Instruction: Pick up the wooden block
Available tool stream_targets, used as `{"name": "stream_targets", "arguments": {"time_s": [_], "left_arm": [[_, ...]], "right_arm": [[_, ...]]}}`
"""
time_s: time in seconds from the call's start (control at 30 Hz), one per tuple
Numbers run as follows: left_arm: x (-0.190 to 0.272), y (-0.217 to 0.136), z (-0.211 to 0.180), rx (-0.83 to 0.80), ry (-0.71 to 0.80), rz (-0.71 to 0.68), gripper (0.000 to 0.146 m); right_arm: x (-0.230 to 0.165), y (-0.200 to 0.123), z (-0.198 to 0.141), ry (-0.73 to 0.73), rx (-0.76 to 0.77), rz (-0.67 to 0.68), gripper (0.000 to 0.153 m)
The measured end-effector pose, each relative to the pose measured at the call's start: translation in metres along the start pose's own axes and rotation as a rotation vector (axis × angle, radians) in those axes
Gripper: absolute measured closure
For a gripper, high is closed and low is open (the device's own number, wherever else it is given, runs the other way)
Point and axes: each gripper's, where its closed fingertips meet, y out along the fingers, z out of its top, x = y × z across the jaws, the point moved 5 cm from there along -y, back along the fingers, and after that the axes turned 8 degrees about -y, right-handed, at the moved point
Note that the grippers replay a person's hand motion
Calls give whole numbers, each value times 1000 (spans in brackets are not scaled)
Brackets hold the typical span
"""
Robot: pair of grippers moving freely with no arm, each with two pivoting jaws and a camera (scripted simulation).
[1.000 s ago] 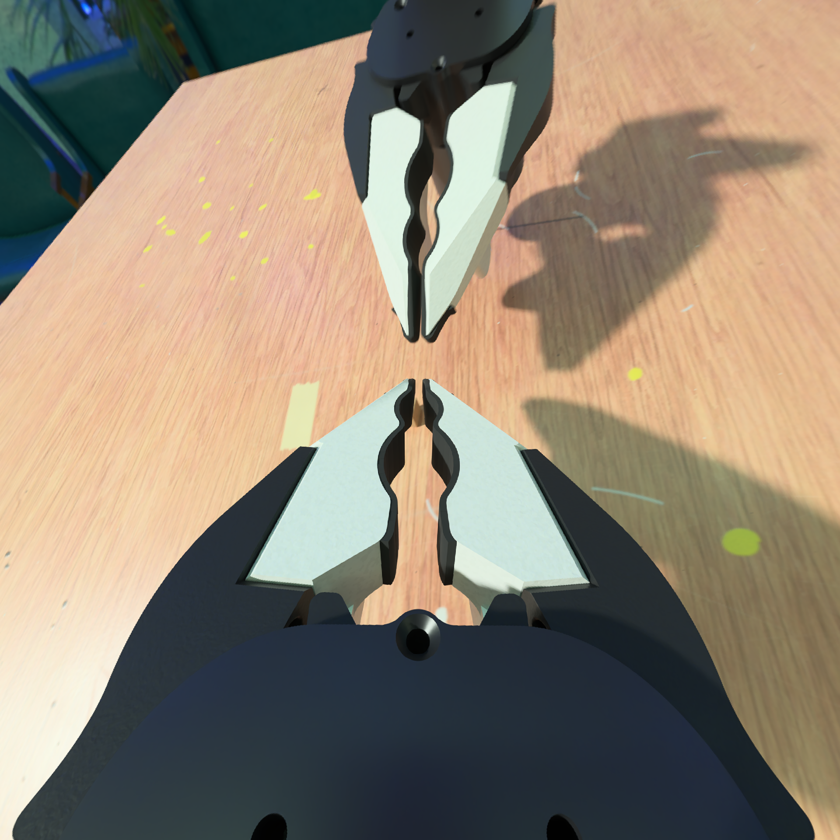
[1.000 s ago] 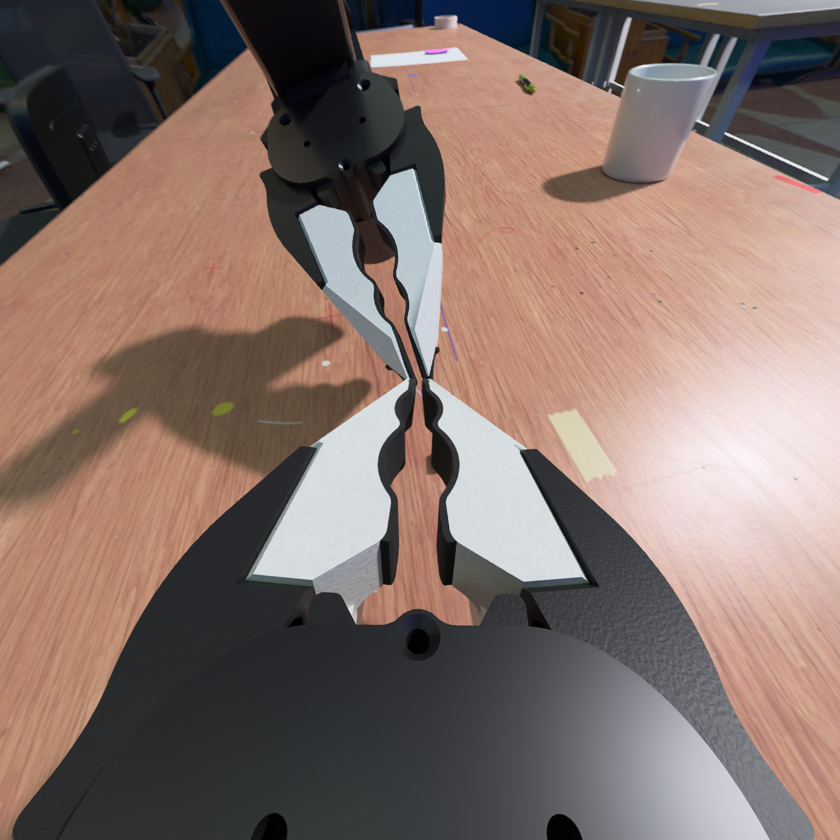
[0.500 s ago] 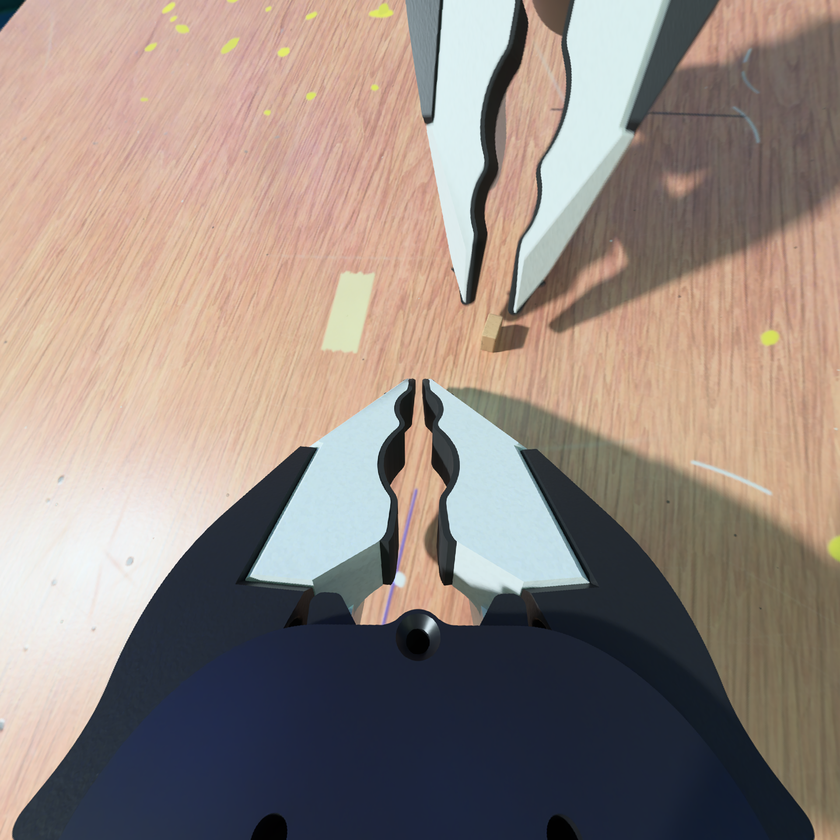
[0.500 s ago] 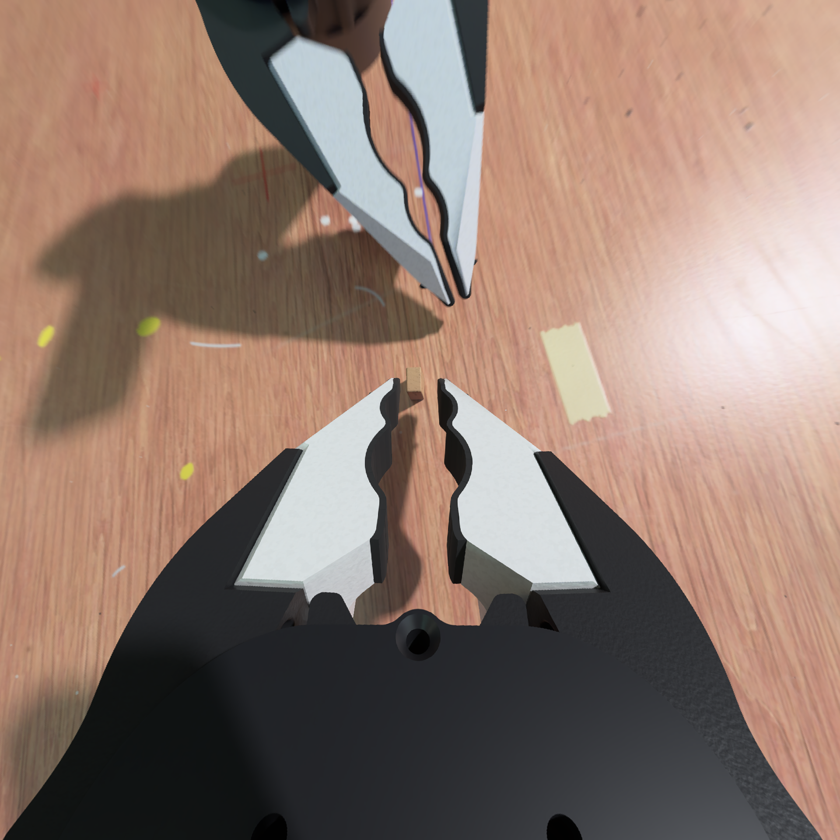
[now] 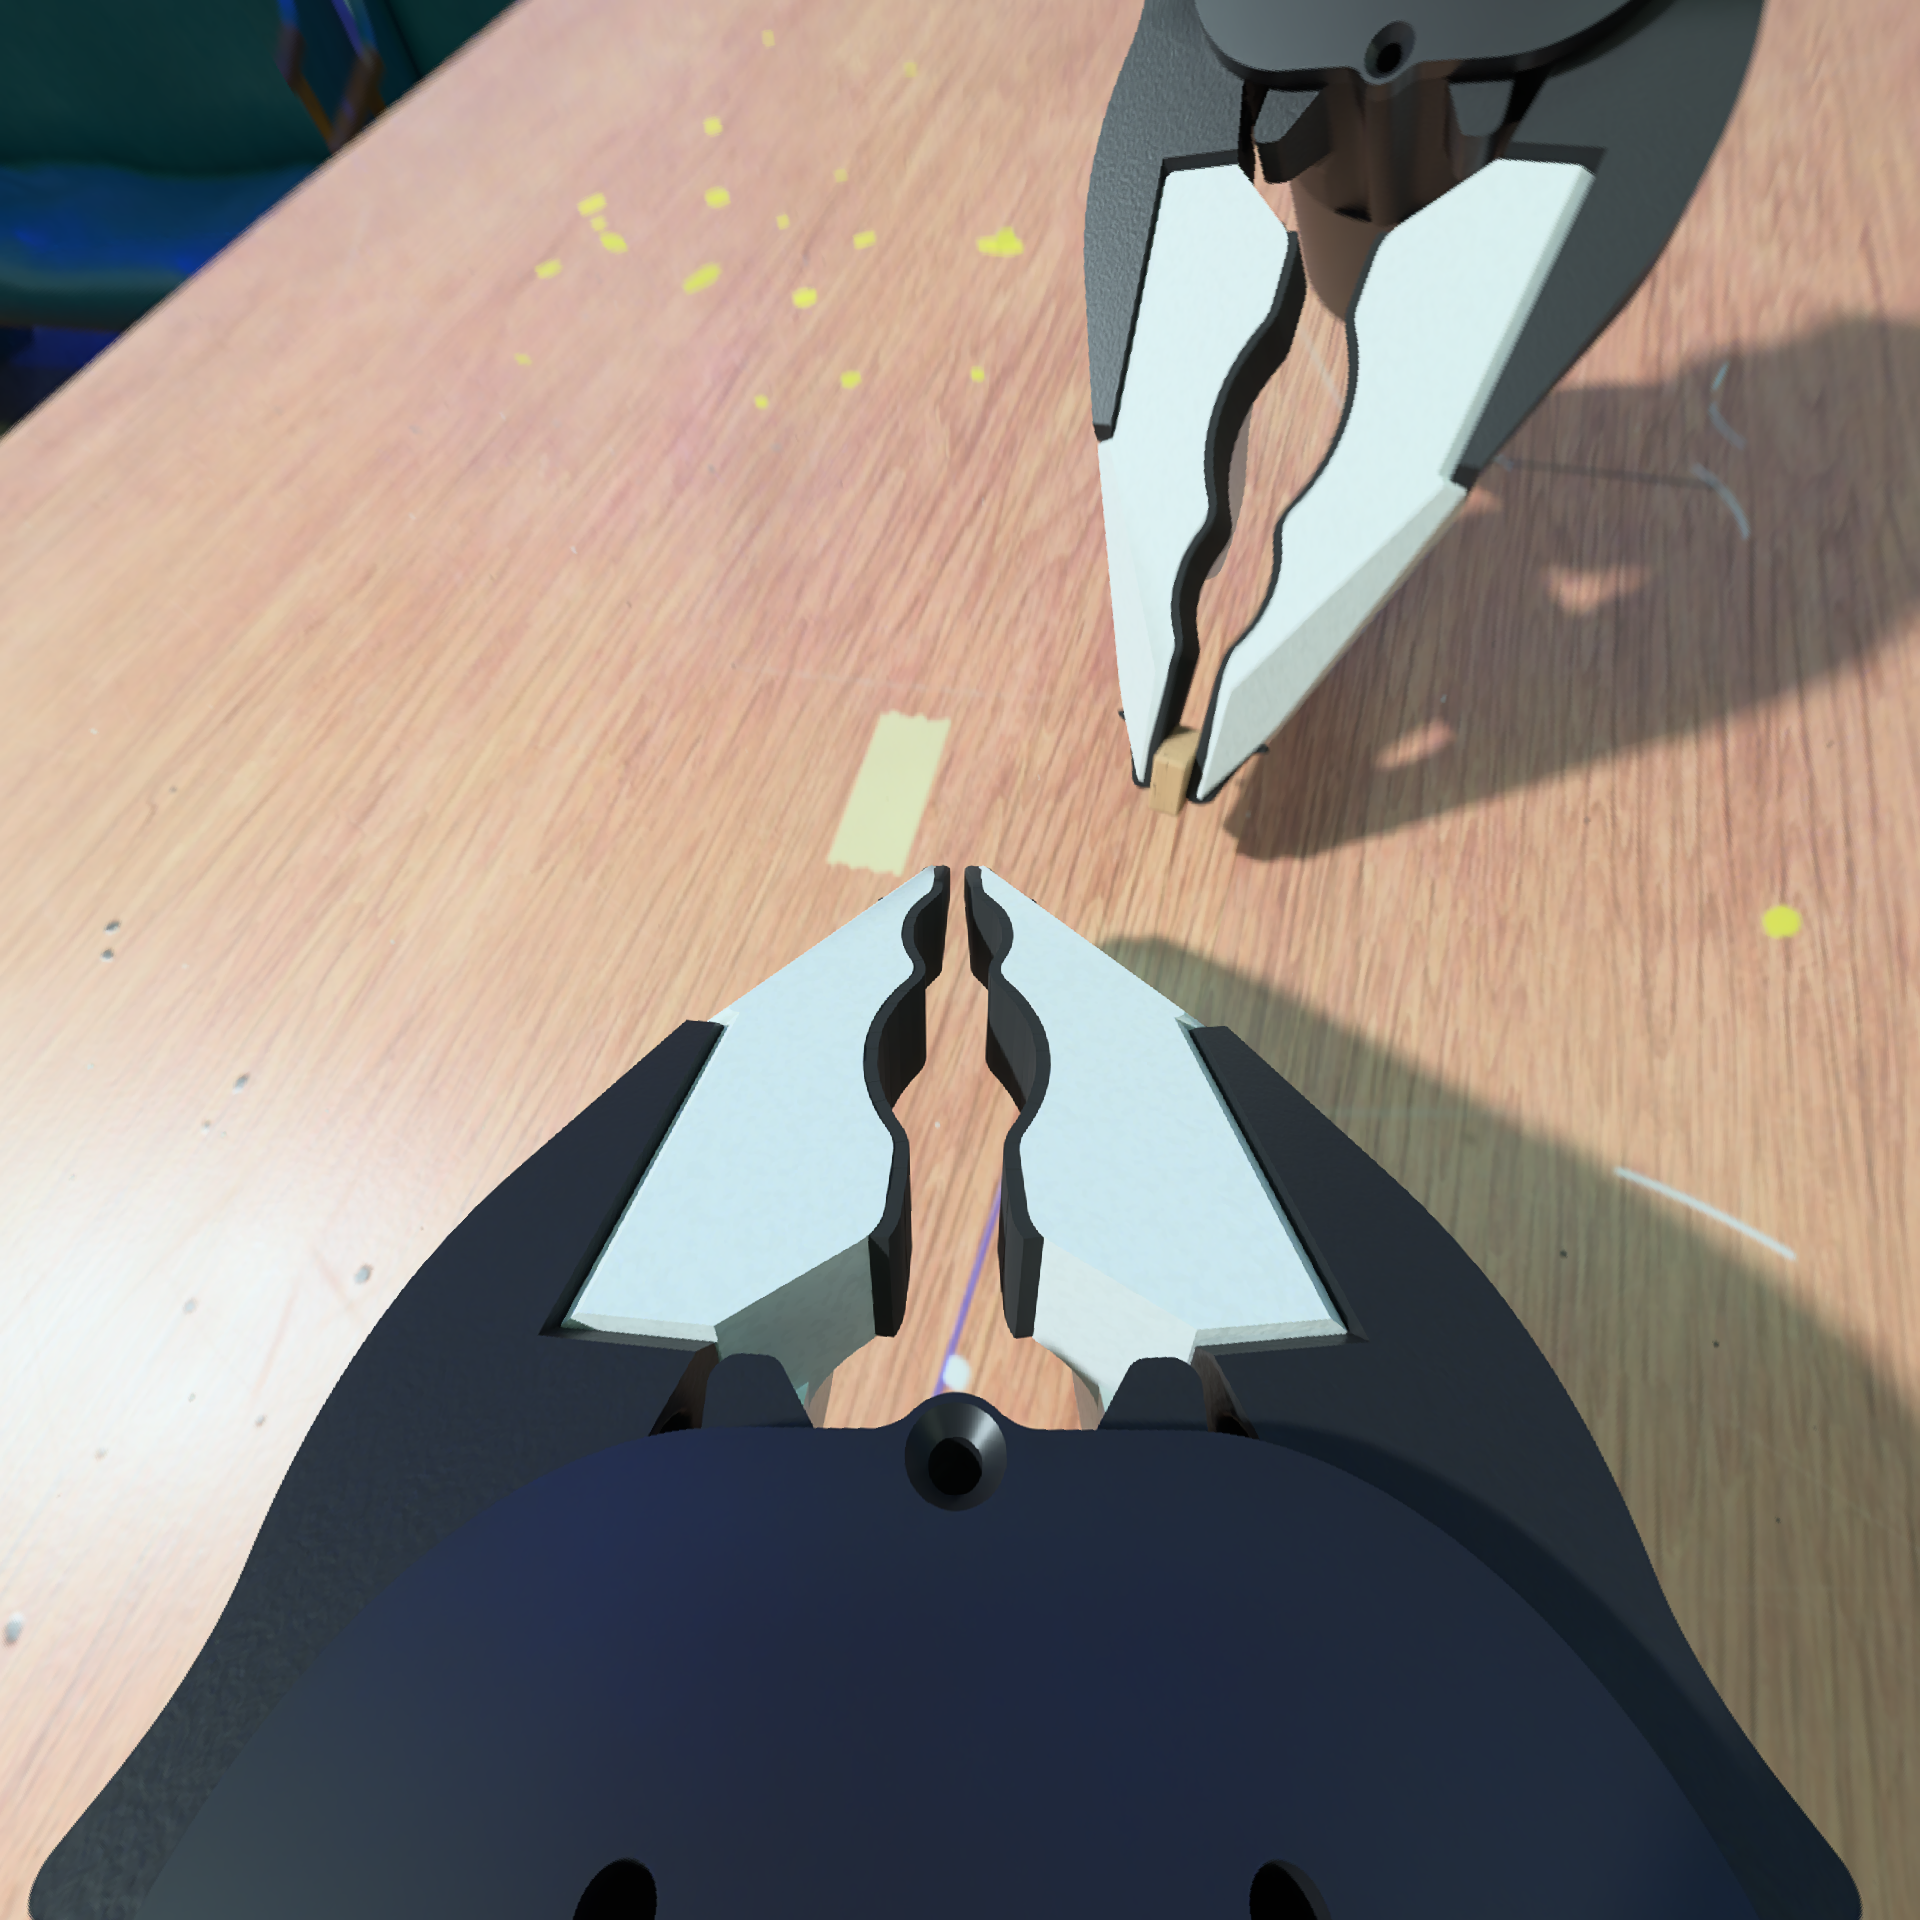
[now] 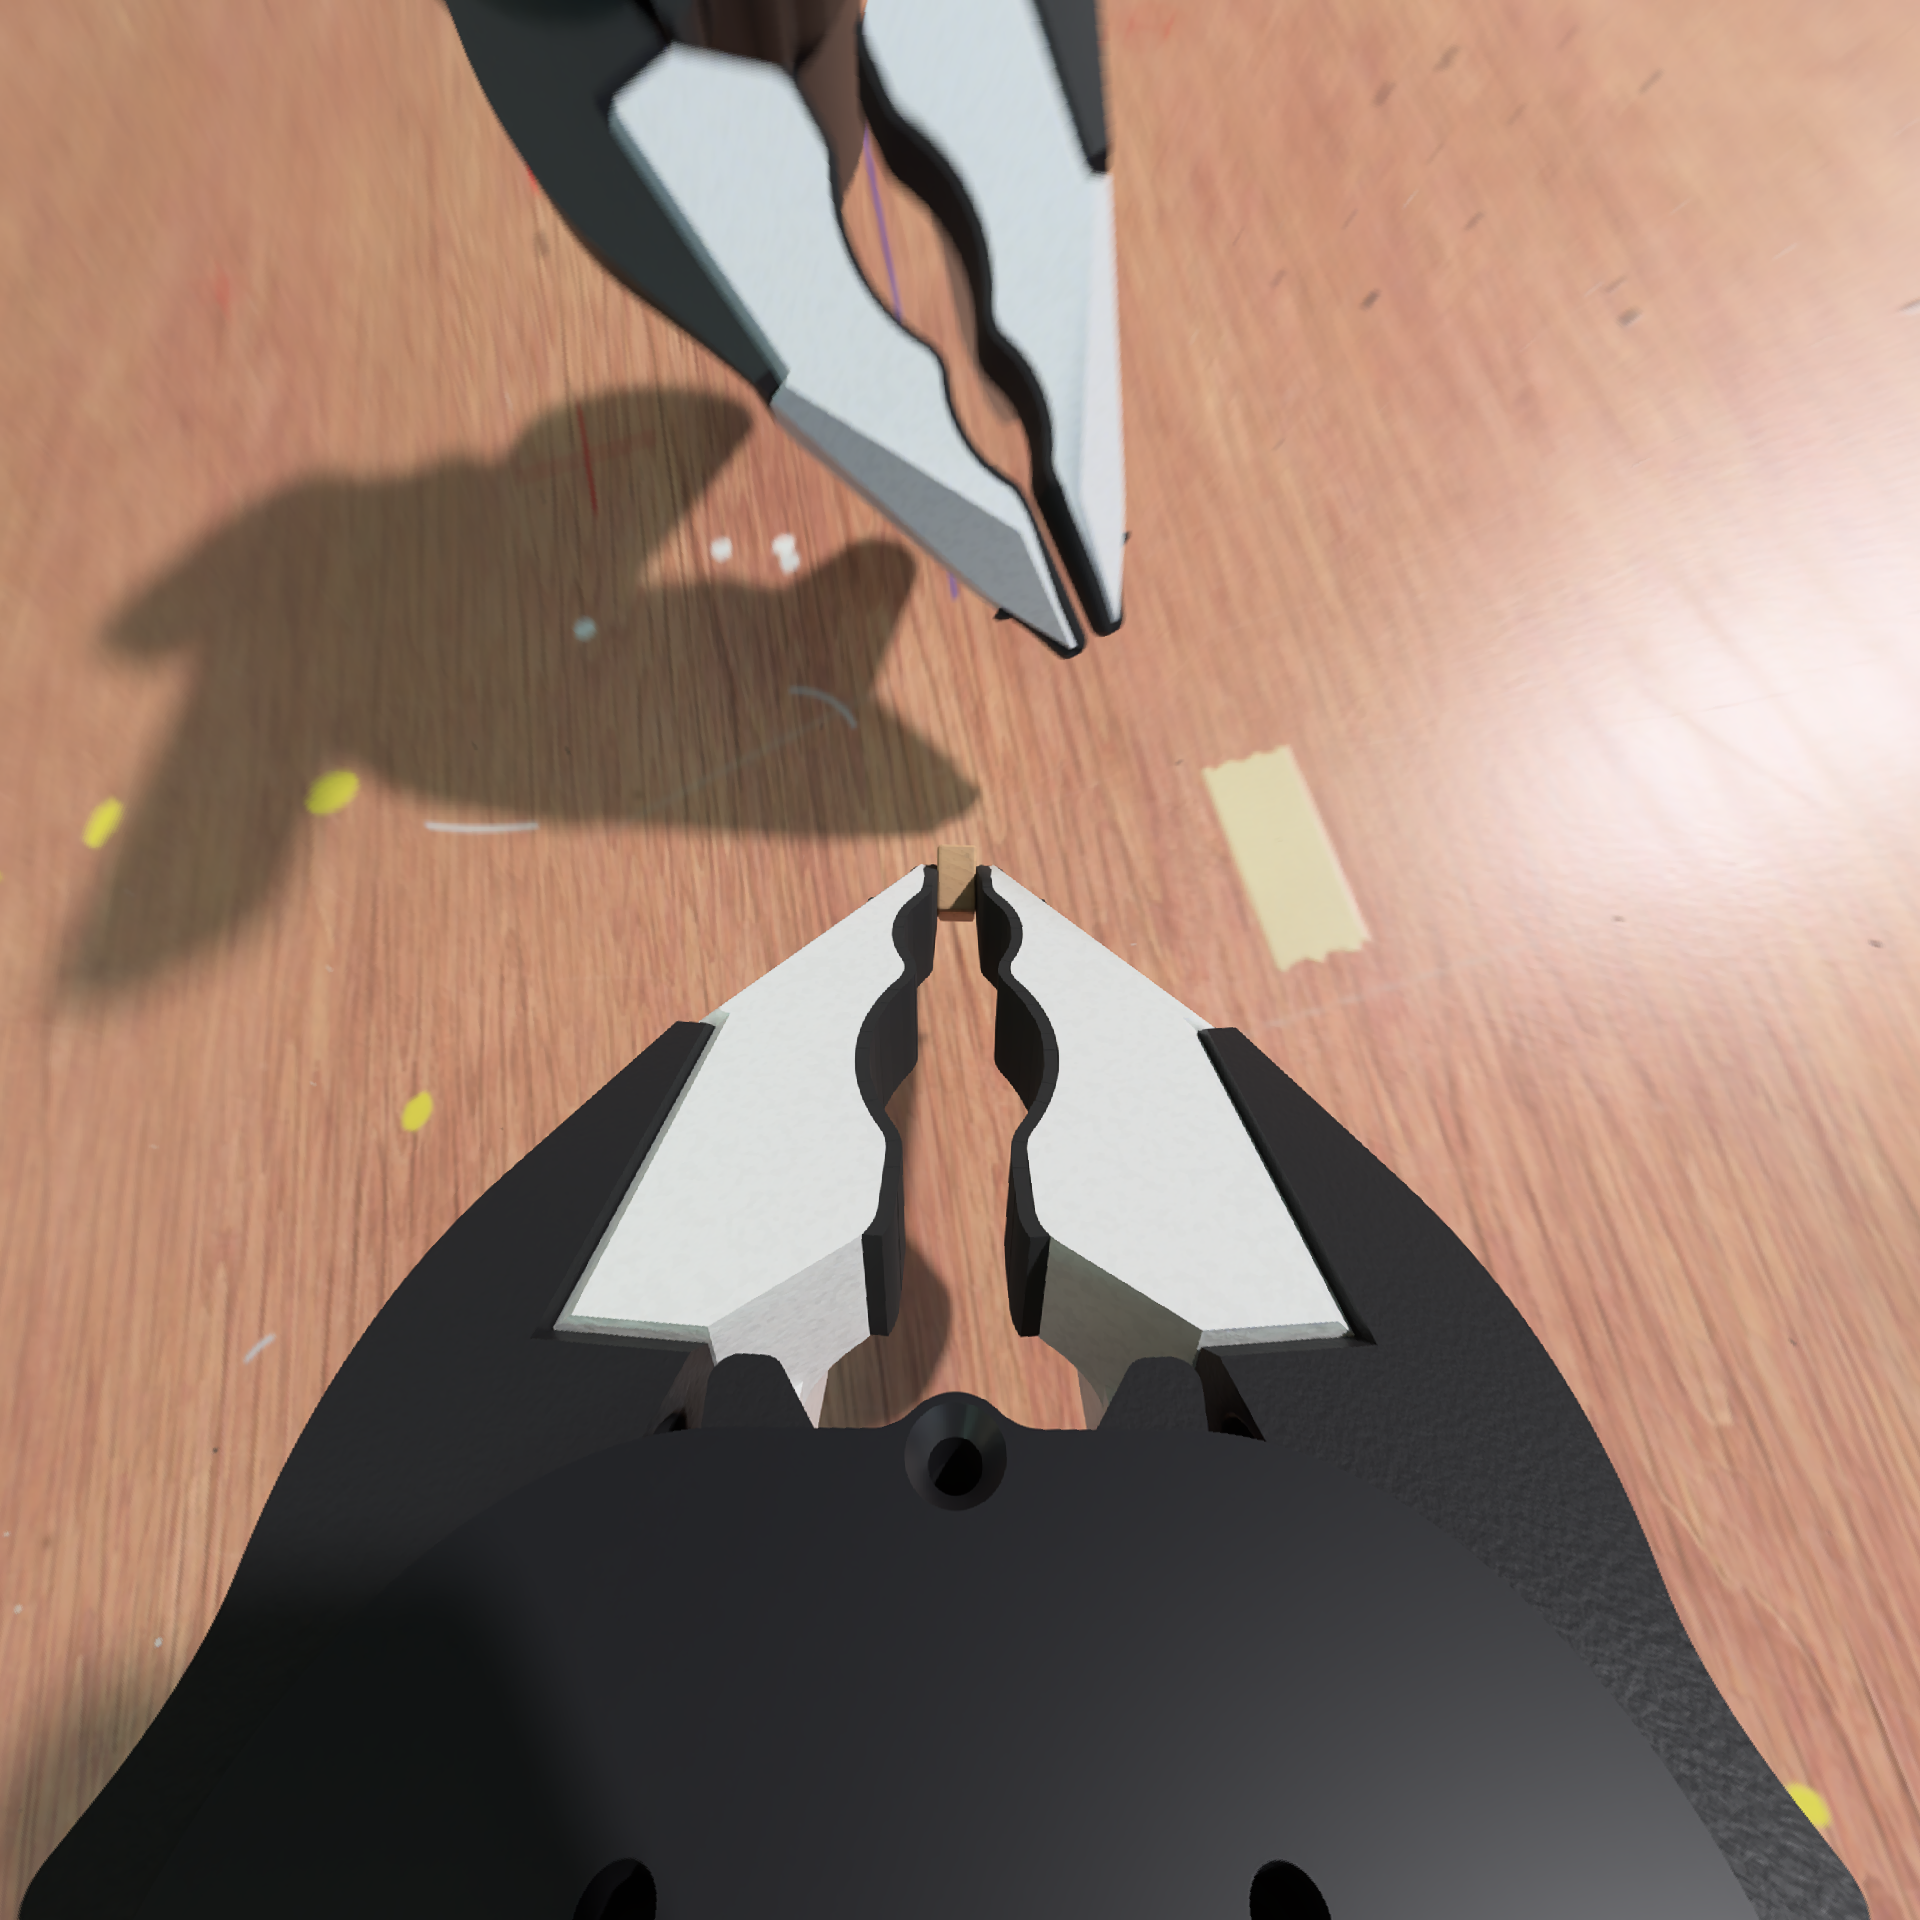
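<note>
**Tiny wooden block pinched right at the claw tips**

So the wooden block [image 6: 956, 881] is a really small tan cube, and it sits squeezed between the very tips of the right claw [image 6: 956, 891]. From the left wrist view you can see the same block [image 5: 1171, 781] poking out below those tips, at or just off the bench [image 5: 416, 623]; can't tell whether it's touching. The white fingers [image 6: 790, 1122] of that claw are nearly together, with only the block's width between them at the tip.

The left claw [image 5: 956, 878] is pressed together with nothing in it, just a thin slit between its tips. It sits near the block but clear of it, pointing roughly toward the right claw from the opposite side.

A strip of pale masking tape [image 5: 890, 792] is stuck flat on the bench just beside the block, between the two claws in the left wrist view.

The bench is a reddish-brown wood-grain top, pretty scruffy: yellow paint flecks [image 5: 707, 275] scattered about, a few pale scratches, a thin purple line [image 5: 971, 1283], small dark pits. Both claws throw hard dark shadows on it. Past the far bench edge there's dark teal furniture [image 5: 156, 125], too blurry to say more. No writing or labels I can make out.
</note>
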Motion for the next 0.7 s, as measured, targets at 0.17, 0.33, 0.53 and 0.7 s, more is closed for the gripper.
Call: {"name": "stream_targets", "arguments": {"time_s": [0.17, 0.33, 0.53, 0.7], "left_arm": [[-2, -7, 11, 106, -8, -3, 143], [0, -4, 9, 78, 54, 26, 143], [3, 0, 5, 62, 72, 12, 143], [2, -2, 7, 74, 67, 17, 143]], "right_arm": [[22, -35, 4, 64, 210, -76, 146], [31, -60, -2, 67, 253, -135, 146], [26, -64, -13, -19, 163, -160, 146], [32, -88, -5, 16, 280, -218, 146]]}}
